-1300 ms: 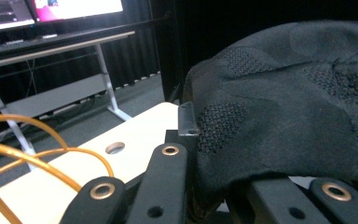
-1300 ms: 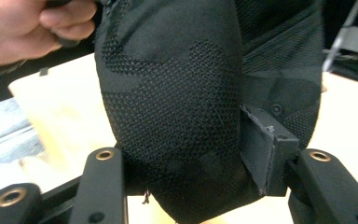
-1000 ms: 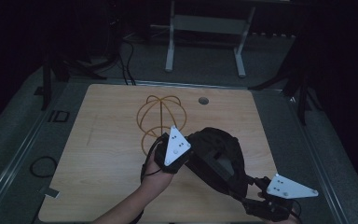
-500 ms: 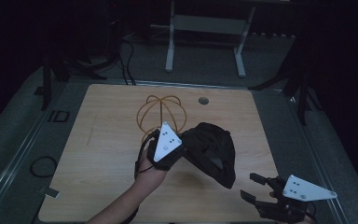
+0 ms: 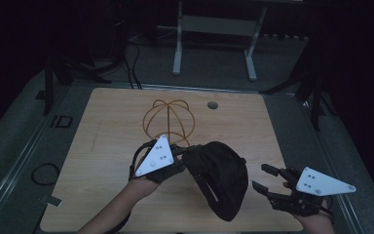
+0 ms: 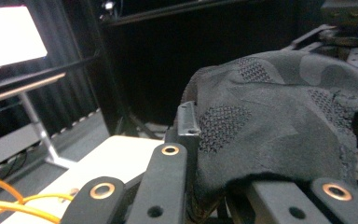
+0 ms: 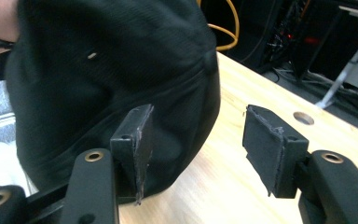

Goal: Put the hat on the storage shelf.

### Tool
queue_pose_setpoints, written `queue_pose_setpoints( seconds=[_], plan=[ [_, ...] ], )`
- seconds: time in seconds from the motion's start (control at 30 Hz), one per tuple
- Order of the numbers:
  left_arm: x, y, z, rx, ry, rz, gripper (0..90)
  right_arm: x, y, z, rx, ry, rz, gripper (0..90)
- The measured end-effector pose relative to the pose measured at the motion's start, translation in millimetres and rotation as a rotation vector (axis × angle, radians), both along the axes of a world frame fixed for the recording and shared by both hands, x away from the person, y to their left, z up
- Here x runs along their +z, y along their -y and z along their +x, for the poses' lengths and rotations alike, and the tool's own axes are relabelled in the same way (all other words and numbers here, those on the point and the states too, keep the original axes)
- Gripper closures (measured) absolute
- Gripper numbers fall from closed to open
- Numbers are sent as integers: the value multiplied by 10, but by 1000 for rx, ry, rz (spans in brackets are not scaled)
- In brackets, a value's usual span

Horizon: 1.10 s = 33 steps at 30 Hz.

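Clearly the thing in hand is a black cap [image 5: 221, 178], held up off the wooden table [image 5: 107, 146] near its front edge by the left gripper [image 5: 187, 158]. In the high view it hangs as a dark, rounded lump to the right of that gripper, its crown bulging outward and its lower part drooping toward the table top. In the left gripper view the cloth [image 6: 279, 126] is soft and matte, with patches of fine mesh-like perforation set into a smoother knit, and its edge folds down between the jaws, which are clamped tight on it. In the right gripper view the cap [image 7: 107, 79] shows a seam running across the crown to a small button at the top, and one tiny eyelet hole in a panel.

The right gripper [image 5: 263, 178] sits near the table's front right corner, just beside the cap but apart from it. Its jaws stand partly apart with nothing between them; the table shows through the gap, and they have just been closing a little. One pad [image 7: 137, 140] lies in front of the cap's lower rim without pressing on it.

Behind the cap, toward the middle of the table, stands an orange wire stand [image 5: 169, 122] shaped like a rounded cage.
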State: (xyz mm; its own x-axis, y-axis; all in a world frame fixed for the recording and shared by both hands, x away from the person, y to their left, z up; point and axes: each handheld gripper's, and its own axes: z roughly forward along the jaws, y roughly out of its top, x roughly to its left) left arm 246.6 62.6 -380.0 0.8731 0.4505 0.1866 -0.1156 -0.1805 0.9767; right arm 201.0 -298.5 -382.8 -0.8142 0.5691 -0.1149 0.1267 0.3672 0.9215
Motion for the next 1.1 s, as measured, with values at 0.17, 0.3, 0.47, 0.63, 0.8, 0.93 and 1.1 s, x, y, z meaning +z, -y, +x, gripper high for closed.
queue_pose_setpoints(
  seconds=[0.17,0.3,0.47,0.63,0.8,0.93,1.1],
  plan=[
    [-8,-118,47,-87,-34,-19,881,81,-140,11,57,39,-16,400],
    [-21,-165,80,-114,-72,-49,881,171,-382,-29,150,103,-47,383],
    [-16,-167,74,-136,-86,-68,881,199,-604,9,170,136,-103,346],
    [-4,-185,90,-121,-98,-68,881,195,-656,36,188,145,-93,472],
    [-9,-168,102,-128,-116,-77,881,197,-663,29,201,154,-80,643],
    [-1,-159,114,-132,-129,-93,881,198,-688,42,211,151,-79,819],
    [-19,-163,138,-108,-128,-72,879,193,-697,43,193,145,-87,875]
  ],
)
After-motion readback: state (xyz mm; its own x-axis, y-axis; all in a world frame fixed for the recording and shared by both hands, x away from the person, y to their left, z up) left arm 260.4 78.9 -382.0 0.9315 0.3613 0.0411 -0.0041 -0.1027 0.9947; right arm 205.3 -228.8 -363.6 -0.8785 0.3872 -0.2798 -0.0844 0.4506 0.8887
